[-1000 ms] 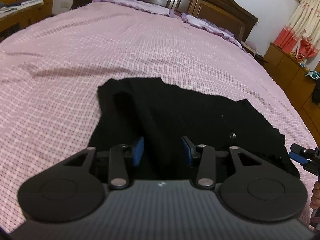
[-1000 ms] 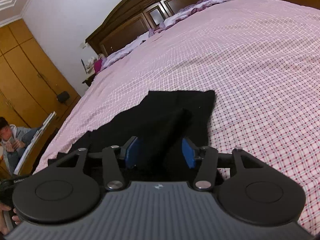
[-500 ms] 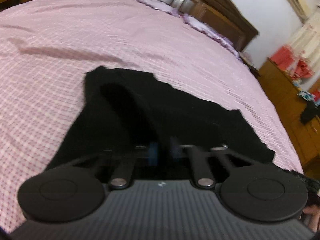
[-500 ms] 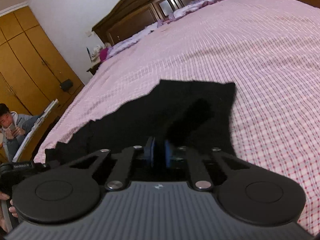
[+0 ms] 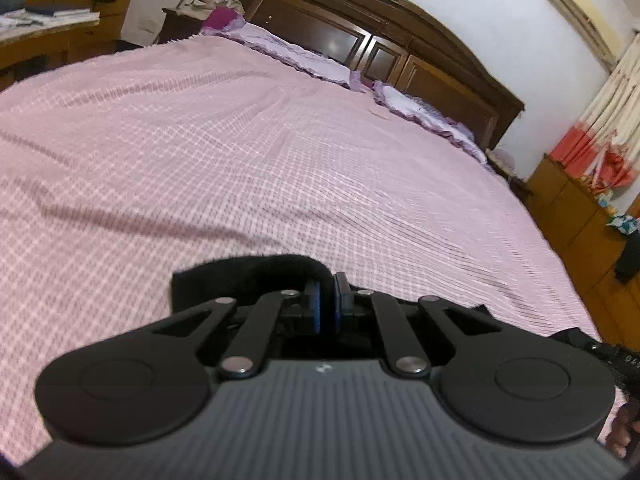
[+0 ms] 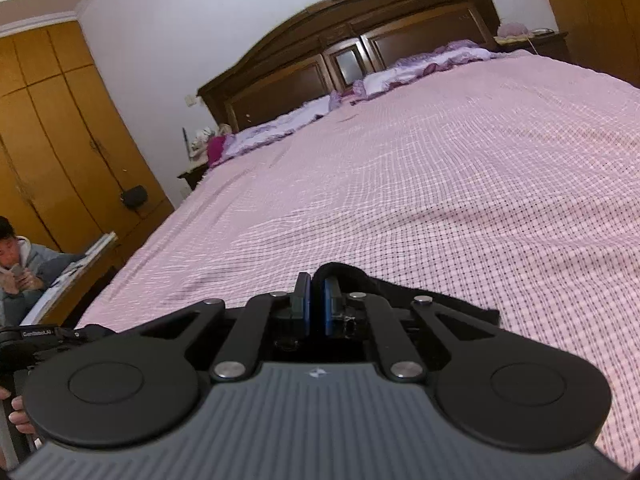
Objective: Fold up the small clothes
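A: Status on both grippers?

B: Left gripper is clenched on the black cloth; blue pads are nearly together with fabric pinched between. Right gripper is the same, clamped on the cloth's other edge.

A: Where's the cloth?

B: At the near edge of the bed, bunched up at my fingertips in both views, over the pink checked sheet. Most of it is hidden behind the gripper bodies.

A: Any readable text?

B: On the left gripper seen from the right wrist cam, white lettering starts "Gen", the rest is too blurred. A small white logo mark sits on each gripper body, unreadable. A person sits far left by the wardrobe.
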Tool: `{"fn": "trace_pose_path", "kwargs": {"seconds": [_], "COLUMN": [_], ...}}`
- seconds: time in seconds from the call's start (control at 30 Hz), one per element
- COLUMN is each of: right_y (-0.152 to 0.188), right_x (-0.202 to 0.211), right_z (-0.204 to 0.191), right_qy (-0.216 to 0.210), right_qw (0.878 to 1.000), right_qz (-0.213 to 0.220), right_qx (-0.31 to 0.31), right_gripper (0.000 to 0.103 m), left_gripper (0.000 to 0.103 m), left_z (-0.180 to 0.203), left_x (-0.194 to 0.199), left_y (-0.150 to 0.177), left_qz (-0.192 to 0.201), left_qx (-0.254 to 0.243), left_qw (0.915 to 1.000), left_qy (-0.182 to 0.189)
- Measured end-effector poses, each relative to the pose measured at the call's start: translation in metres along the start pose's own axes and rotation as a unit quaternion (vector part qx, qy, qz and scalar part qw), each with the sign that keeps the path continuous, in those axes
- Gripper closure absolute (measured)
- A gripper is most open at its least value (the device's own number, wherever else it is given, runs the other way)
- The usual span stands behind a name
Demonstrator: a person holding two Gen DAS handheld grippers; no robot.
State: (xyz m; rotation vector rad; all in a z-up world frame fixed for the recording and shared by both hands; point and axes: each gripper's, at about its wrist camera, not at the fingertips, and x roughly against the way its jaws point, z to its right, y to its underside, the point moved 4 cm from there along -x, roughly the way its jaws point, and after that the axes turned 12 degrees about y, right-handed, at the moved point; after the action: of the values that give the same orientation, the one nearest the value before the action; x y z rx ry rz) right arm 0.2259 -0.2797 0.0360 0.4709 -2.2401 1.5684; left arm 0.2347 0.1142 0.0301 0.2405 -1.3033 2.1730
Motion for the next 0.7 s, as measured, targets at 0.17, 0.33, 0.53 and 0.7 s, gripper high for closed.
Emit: {"fn": "trace_pose_path", "kwargs": {"seconds": [0.17,0.33,0.53,0.7], "right_y": [0.0,0.008,0.02,0.023], "right_x": [-0.028,-0.054,-0.054,-0.032], "right_z": [-0.003,0.009,0.016,0.013], "right_qy": [0.025,0.039,0.067,0.052], "right_qw": [1.0,0.998,0.997,0.999], "right_qz": [-0.014,-0.039,-0.027,0.0], "right_qx": [-0.003,-0.038,-0.027,0.014], "right_gripper": [0.096,0.094,0.023,0.013], "left_gripper": [0.095,0.09,0.044,0.044], "left_z": [-0.001,-0.008,-0.005,-0.005], "left_x": [-0.031,-0.051,-0.045,-0.032], "left_y": [-0.006,0.001,0.005,0.004], "left_qz": [-0.015,-0.034,-0.026,-0.033], "left_qx": [-0.029,-0.046,-0.101,-0.108], "left_qw": [0.9986,0.9961,0.9892,0.9877], "left_qy": [-0.043,-0.067,-0.103,-0.108]}}
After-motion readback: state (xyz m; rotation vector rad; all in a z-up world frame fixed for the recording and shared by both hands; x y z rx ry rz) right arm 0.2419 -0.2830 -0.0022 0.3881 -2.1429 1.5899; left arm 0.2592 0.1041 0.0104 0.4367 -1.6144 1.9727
